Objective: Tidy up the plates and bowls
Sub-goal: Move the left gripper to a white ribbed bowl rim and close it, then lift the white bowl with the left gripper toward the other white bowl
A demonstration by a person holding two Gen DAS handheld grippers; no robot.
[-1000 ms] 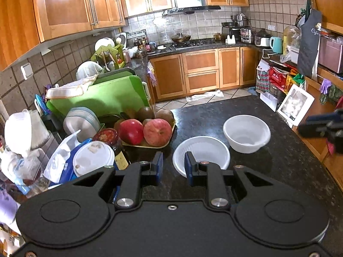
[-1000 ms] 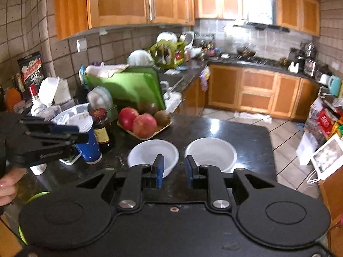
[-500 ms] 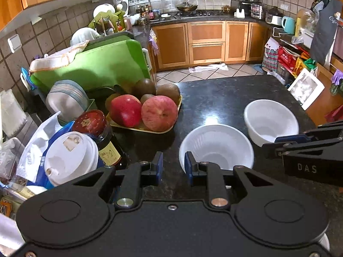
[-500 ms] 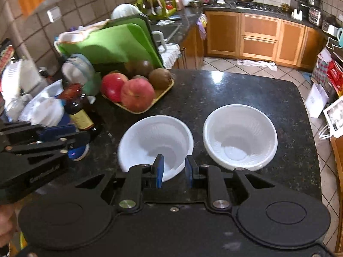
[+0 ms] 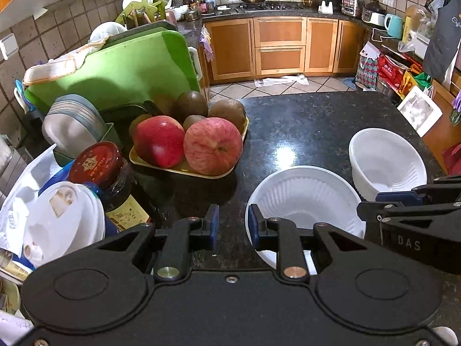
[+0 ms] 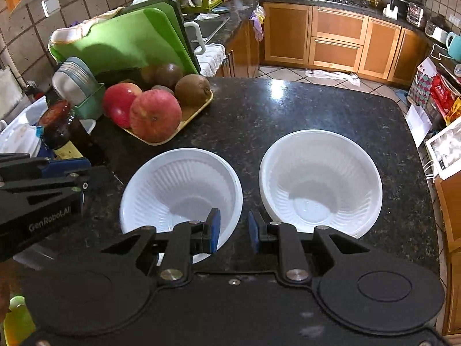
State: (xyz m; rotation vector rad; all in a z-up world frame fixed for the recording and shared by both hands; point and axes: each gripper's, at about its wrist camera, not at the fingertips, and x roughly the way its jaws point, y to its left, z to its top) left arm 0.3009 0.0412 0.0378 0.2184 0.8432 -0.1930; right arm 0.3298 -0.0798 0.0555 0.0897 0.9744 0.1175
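Two white ribbed bowls stand side by side on the dark granite counter point(image 6: 288, 109). The left bowl point(image 6: 181, 184) also shows in the left wrist view point(image 5: 302, 199). The right bowl point(image 6: 319, 181) also shows in the left wrist view point(image 5: 386, 158). My left gripper point(image 5: 232, 227) is open and empty, hovering just left of the left bowl's near rim. My right gripper point(image 6: 232, 232) is open and empty, above the gap between the two bowls, with its left finger over the left bowl's rim.
A yellow tray of apples and kiwis point(image 5: 196, 141) sits behind the left bowl. A red-lidded jar point(image 5: 112, 178), a white-lidded cup point(image 5: 60, 219), stacked plates point(image 5: 72, 124) and green cutting boards point(image 5: 115, 69) crowd the left. The counter edge drops to the floor at the far side.
Both grippers have moved forward and down toward the bowls, which now look larger and closer. The jaws keep the same opening. The bowls have not moved.
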